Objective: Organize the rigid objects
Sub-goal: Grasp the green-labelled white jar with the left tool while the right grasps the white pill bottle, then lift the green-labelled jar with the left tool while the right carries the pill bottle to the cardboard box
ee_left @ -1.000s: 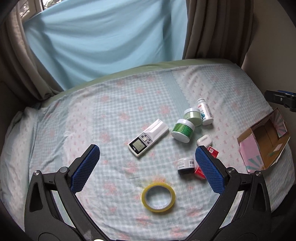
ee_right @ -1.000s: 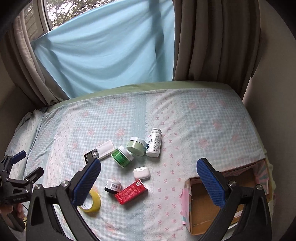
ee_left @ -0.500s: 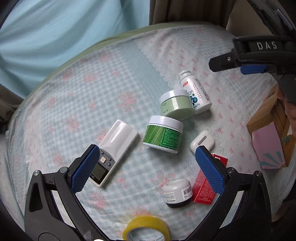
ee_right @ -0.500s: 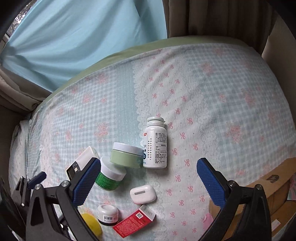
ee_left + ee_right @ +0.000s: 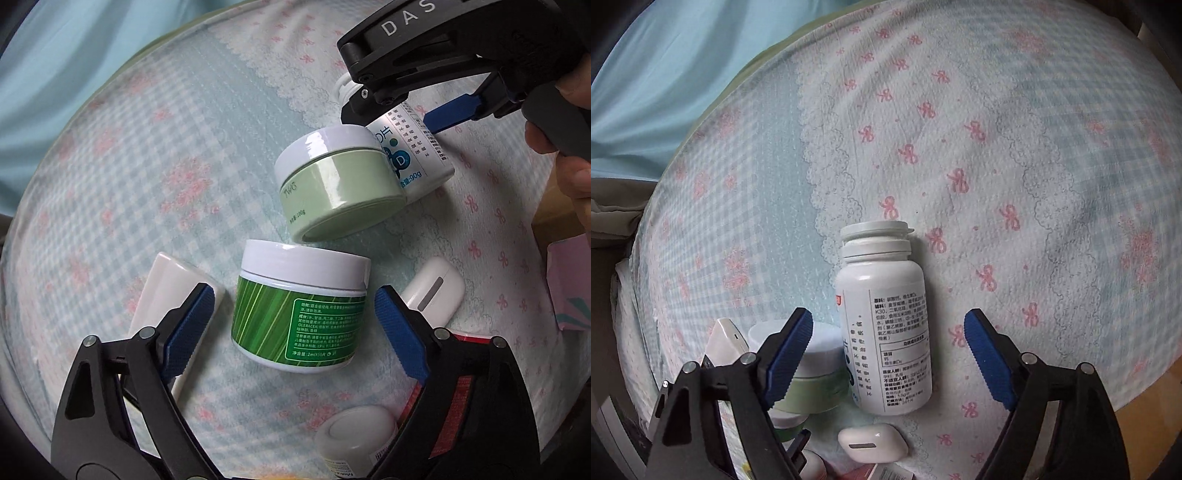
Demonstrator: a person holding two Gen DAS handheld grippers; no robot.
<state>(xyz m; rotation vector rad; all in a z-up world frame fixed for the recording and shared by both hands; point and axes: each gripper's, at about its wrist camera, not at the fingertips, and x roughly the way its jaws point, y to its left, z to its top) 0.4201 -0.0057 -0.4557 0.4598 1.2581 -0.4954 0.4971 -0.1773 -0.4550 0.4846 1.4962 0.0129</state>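
A dark green striped jar (image 5: 299,317) with a white lid lies between the open fingers of my left gripper (image 5: 293,328), untouched. A pale green jar (image 5: 340,188) lies tilted behind it, against a white pill bottle (image 5: 417,155). My right gripper (image 5: 888,352) is open and straddles that white pill bottle (image 5: 886,325), which lies on its side; it also shows in the left wrist view (image 5: 413,99), above the bottle. A white earbud case (image 5: 434,291) lies to the right of the striped jar.
A white remote (image 5: 166,280) lies under my left gripper's left finger. A small white-capped jar (image 5: 354,439) and a red box (image 5: 454,398) lie at the lower right. A pink cardboard box (image 5: 569,288) stands at the right edge. All lie on a checked bedsheet (image 5: 147,166).
Both grippers have moved down and forward, close to the objects. The left now frames the striped jar, the right frames the pill bottle. The yellow tape roll has left view.
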